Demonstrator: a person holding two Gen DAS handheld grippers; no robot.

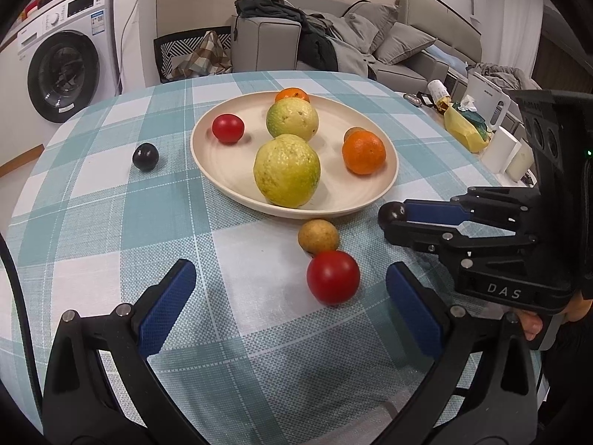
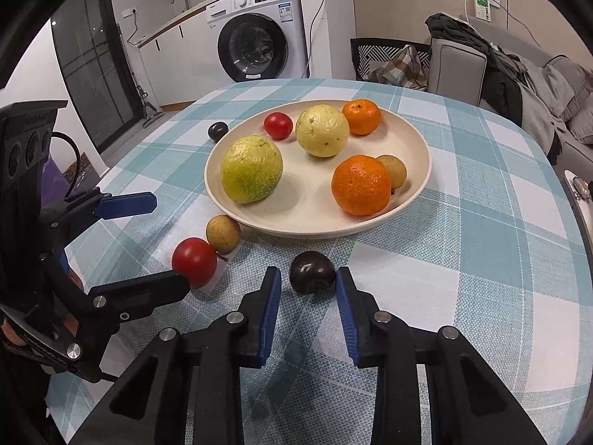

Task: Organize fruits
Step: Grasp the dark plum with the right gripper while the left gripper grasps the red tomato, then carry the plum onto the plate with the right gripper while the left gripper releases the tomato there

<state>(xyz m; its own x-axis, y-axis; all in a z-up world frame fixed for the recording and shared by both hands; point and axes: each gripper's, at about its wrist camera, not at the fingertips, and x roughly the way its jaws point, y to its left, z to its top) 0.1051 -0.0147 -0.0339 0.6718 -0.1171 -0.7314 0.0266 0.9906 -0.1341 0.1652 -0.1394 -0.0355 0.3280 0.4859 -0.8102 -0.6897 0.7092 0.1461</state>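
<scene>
- We see the right gripper clenched on a small dark fruit. Its blue pads sit on either side of it, low over the checked tablecloth.
- From the left wrist view, that fruit shows right at the fingertips, just near and to the right of the plate.
- Our left gripper is released, with its fingers spread wide and holding nothing.
- A red tomato lies on the cloth between those spread fingers, closer to the right-hand pad but apart from it.
- A brown round fruit sits just beyond the tomato and touches it. It is near the plate's near rim but not on the plate.
- The cream plate stands in the middle of the round table.
- In the plate we count:
  - a near green-yellow guava
  - a far guava behind it
  - a near orange on the right
  - a far orange at the far rim
  - a small red tomato in the plate on the left
- A second brown fruit is tucked behind the near orange and touches it.
- Another dark fruit on the cloth rests to the left of the plate, outside it.
- Part of a hand shows under the right gripper's body.
</scene>
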